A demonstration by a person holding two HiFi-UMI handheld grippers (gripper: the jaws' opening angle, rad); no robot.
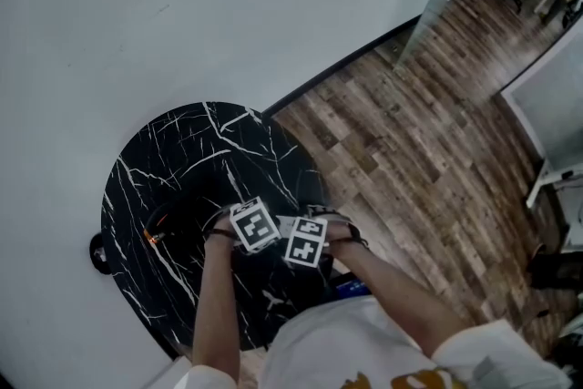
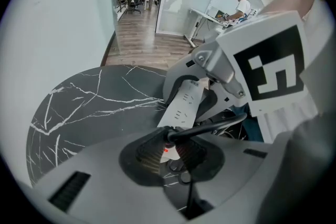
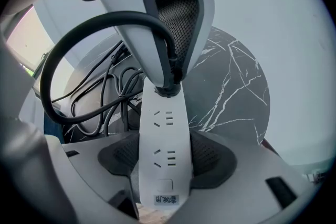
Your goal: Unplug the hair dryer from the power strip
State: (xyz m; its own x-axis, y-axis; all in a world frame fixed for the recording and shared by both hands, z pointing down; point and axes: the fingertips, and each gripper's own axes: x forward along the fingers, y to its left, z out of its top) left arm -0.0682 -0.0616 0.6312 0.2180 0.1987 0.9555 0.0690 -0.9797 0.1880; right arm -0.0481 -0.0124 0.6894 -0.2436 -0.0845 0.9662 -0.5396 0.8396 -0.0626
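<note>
My right tongs (image 3: pixel 164 162) clamp the white power strip (image 3: pixel 163 128). My left tongs (image 2: pixel 169 149) are closed on the black plug (image 2: pixel 169 135) in its far socket. The plug's thick cord (image 3: pixel 105 18) loops beside tangled cables (image 3: pixel 113 94), over the black marbled tabletop (image 1: pixel 182 150).

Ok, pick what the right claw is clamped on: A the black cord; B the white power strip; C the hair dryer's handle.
B: in the right gripper view the right claw presses its pads on both sides of the white power strip.
</note>
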